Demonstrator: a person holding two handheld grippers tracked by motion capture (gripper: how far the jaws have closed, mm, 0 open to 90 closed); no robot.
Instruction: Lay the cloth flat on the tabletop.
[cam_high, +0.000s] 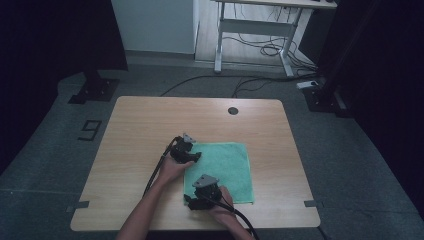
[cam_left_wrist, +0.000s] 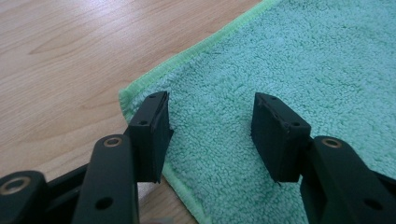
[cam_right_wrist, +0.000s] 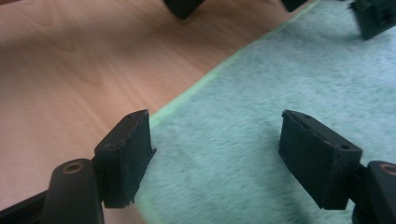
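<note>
A green terry towel (cam_high: 225, 170) lies flat on the wooden table (cam_high: 145, 125). My left gripper (cam_high: 196, 157) is at the towel's far left corner. In the left gripper view its jaws (cam_left_wrist: 210, 135) stand apart over that corner of the towel (cam_left_wrist: 303, 60), with nothing pinched between them. My right gripper (cam_high: 190, 201) is at the towel's near left corner and points left. In the right gripper view it (cam_right_wrist: 215, 154) is open over the towel's edge (cam_right_wrist: 261, 107), its pads clear of the cloth. The left gripper's jaw tips (cam_right_wrist: 373, 18) show at the top of that view.
A round cable hole (cam_high: 233, 110) sits near the table's far edge. Beyond the table stand a white desk frame (cam_high: 250, 30) with loose cables on the floor (cam_high: 270, 50) and two black stand bases (cam_high: 94, 90). Bare wood lies left of and beyond the towel.
</note>
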